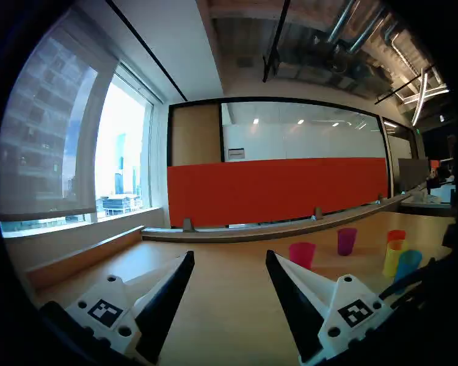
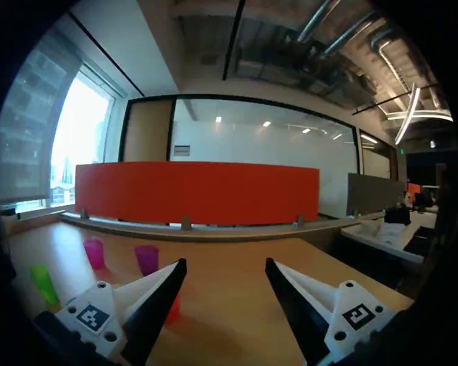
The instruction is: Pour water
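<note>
Cups: pink cup (image 1: 302, 253) and purple cup (image 1: 346, 241) stand upright on the tabletop (image 1: 229, 317), ahead and to the right of the left hand-held gripper (image 1: 229, 255). Its fingers are spread, with nothing between them. The right hand-held gripper (image 2: 226, 262) is also spread and empty, with the cups ahead to its left.

Judgement: thin translucent plastic, so light, tippy and probably slick. Take hold mid-wall with gentle pressure (the rim would likely flex). Water level can't be read from here; a filled cup would be heavier.

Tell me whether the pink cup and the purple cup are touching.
Apart. The left gripper view shows bare table between the pink cup and the purple cup.
</note>
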The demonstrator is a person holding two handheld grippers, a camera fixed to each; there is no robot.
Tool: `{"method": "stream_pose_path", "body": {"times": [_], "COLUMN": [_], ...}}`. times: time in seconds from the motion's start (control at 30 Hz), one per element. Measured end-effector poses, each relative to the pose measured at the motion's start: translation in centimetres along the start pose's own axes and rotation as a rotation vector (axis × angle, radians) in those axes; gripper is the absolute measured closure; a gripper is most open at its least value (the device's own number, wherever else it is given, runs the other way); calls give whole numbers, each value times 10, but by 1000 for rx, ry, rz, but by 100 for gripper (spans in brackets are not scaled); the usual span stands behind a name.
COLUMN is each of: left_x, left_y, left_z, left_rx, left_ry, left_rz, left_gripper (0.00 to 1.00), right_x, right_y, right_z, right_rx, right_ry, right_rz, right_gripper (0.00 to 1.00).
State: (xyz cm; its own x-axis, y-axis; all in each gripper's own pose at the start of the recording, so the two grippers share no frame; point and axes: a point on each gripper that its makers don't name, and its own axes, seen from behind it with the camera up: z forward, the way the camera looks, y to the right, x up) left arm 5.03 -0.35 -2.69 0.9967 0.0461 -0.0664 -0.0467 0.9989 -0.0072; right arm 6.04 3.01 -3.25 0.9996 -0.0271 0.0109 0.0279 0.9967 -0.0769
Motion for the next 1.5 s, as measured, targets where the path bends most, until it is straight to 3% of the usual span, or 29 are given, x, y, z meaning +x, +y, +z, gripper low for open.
{"method": "stream_pose_path", "body": {"times": [0.5, 0.9, 1.2, 1.5], "left_x": [-12, -36, -43, -48], "left_y": [1, 2, 3, 3], "left_z": [12, 15, 18, 21], "left_rx": [25, 31, 21, 20], "left_ry": [11, -21, -35, -52], "left_rz": [-21, -20, -53, -51], "left_gripper": [14, 14, 14, 14], "right_x": [15, 18, 21, 22], "right_y": [-22, -21, -22, -20], "right_z": [4, 4, 3, 1], "right_rx": [8, 2, 1, -4], "right_ry": [-21, -23, -22, -20], "right_rz": [-28, -34, -39, -45], "right_gripper": [0, 0, 0, 0]}}
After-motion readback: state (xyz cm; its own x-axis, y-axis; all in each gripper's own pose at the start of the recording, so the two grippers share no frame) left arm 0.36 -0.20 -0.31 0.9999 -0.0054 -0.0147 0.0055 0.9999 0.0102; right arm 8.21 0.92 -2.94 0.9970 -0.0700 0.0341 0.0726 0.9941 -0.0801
